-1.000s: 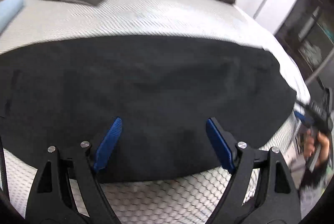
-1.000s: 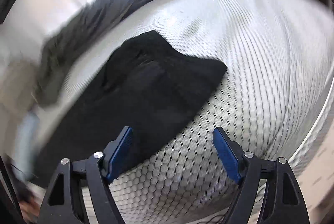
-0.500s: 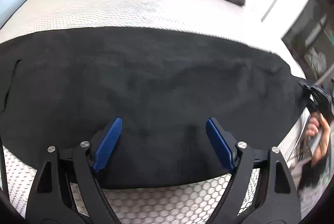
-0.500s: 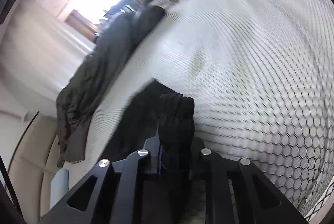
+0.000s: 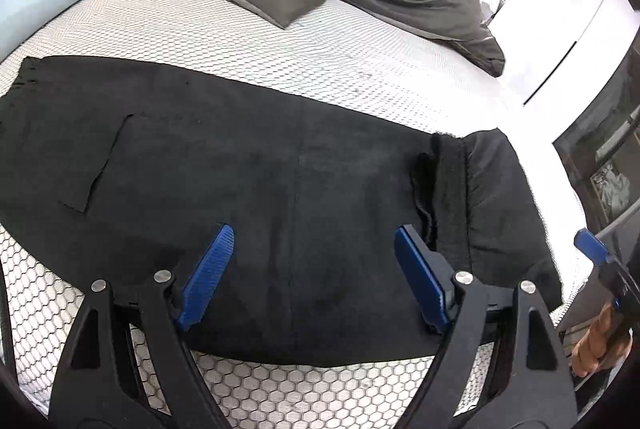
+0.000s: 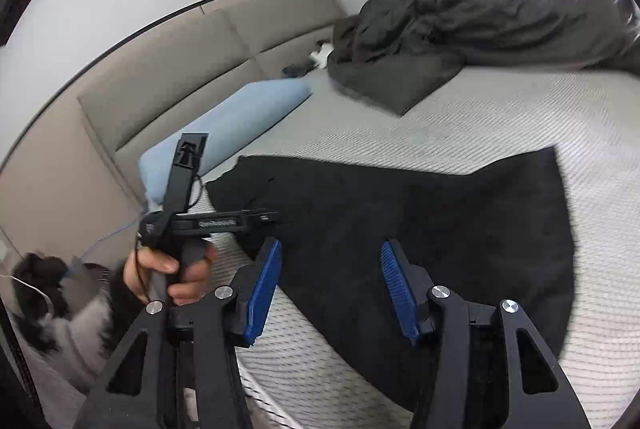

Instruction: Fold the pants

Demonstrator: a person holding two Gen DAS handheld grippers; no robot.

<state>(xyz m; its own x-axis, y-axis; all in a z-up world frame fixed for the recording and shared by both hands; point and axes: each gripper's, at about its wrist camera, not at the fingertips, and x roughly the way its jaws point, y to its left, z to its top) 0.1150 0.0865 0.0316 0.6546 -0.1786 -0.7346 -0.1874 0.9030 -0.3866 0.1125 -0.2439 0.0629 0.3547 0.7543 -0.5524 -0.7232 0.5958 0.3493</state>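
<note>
We see black soft fabric pants flat on grey honeycomb-textured mattress, cuff end folded over; left gripper jaws spread, empty; right gripper jaws just opening, empty above pants

L tongs gaping wide, R tongs just been opening, nothing between either pair.

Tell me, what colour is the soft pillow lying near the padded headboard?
Light blue. The soft pillow shows best in the right wrist view.
</note>
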